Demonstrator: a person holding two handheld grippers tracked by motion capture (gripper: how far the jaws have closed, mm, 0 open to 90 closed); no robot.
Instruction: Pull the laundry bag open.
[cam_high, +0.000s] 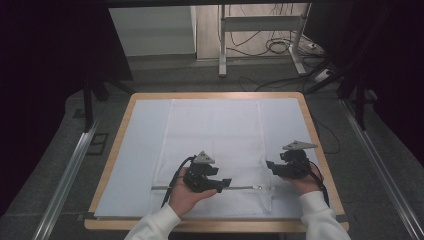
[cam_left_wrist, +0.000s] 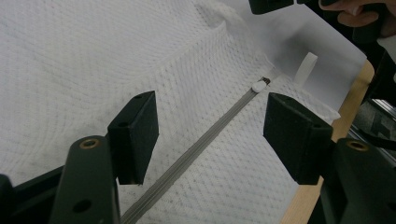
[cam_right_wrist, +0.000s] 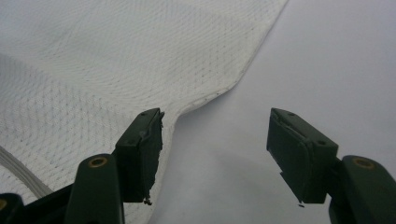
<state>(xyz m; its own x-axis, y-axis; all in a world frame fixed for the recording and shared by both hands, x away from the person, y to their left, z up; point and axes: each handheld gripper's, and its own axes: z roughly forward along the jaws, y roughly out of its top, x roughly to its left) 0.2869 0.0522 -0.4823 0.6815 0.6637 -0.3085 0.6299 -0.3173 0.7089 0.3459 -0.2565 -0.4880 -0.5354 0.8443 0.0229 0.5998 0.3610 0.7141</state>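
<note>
**Two open grippers over a white mesh bag**

A white mesh bag (cam_high: 215, 145) lies flat on a white sheet (cam_high: 140, 150) that covers a wooden table (cam_high: 320, 150). The bag sits in the middle of the table, running from the far edge toward the near edge. A grey zipper (cam_high: 245, 188) crosses the bag near its near end, from left to right.

The left gripper (cam_high: 224, 184) is held in the left hand (cam_high: 185, 197) at the near middle of the table, right over the zipper line. In the left gripper view its jaws stand wide apart above the mesh, with the zipper (cam_left_wrist: 205, 140) running between them and nothing held. The white zipper pull (cam_left_wrist: 258, 86) lies farther along, beyond the jaws, near the bag's right edge. A small white tab (cam_left_wrist: 305, 68) sticks out past it.

The right gripper (cam_high: 270, 165) is held in the right hand (cam_high: 307, 184) at the near right, beside the bag's right edge. In the right gripper view its jaws are also apart and empty, above the bag's hemmed edge (cam_right_wrist: 243, 74) and the bare sheet (cam_right_wrist: 327, 70).
</note>
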